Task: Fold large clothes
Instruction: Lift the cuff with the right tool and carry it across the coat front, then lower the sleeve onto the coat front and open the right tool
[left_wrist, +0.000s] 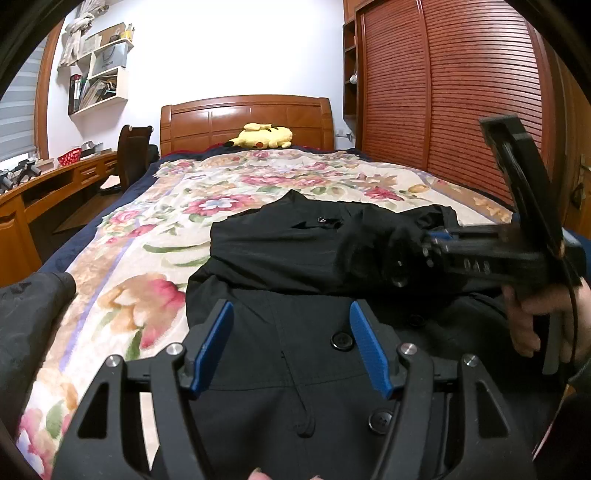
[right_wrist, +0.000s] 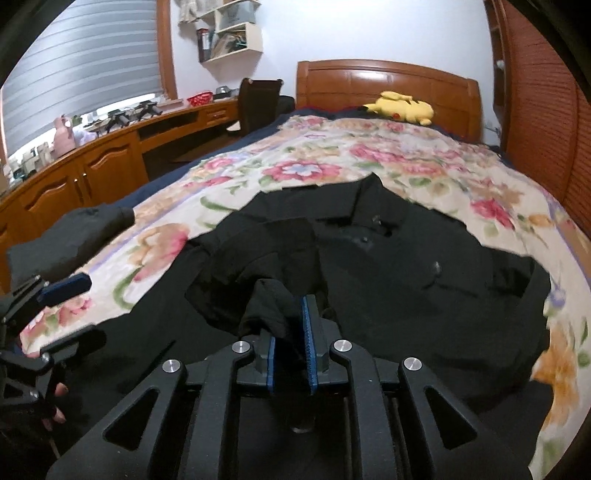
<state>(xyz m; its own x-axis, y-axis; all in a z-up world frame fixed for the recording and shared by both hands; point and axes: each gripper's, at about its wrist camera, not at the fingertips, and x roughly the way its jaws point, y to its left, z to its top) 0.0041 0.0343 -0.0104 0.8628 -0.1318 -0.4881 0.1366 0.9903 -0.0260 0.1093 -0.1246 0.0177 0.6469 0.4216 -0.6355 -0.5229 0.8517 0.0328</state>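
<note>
A large black coat (left_wrist: 295, 332) with round buttons lies on the floral bedspread (left_wrist: 155, 221), its upper part partly folded over. My left gripper (left_wrist: 291, 325) hovers open just above the coat's buttoned front, holding nothing. My right gripper (right_wrist: 291, 325) is shut on a bunched fold of the black coat (right_wrist: 406, 266) and holds it above the garment. In the left wrist view the right gripper (left_wrist: 428, 245) reaches in from the right with the fabric. In the right wrist view the left gripper (right_wrist: 74, 306) shows at the left edge, open.
A yellow plush toy (left_wrist: 262, 136) lies by the wooden headboard (left_wrist: 243, 118). A louvred wardrobe (left_wrist: 461, 92) stands on the right. A wooden desk (right_wrist: 92, 162) and chair (right_wrist: 258, 99) stand to the left. Another dark garment (left_wrist: 26, 314) lies at the bed's left edge.
</note>
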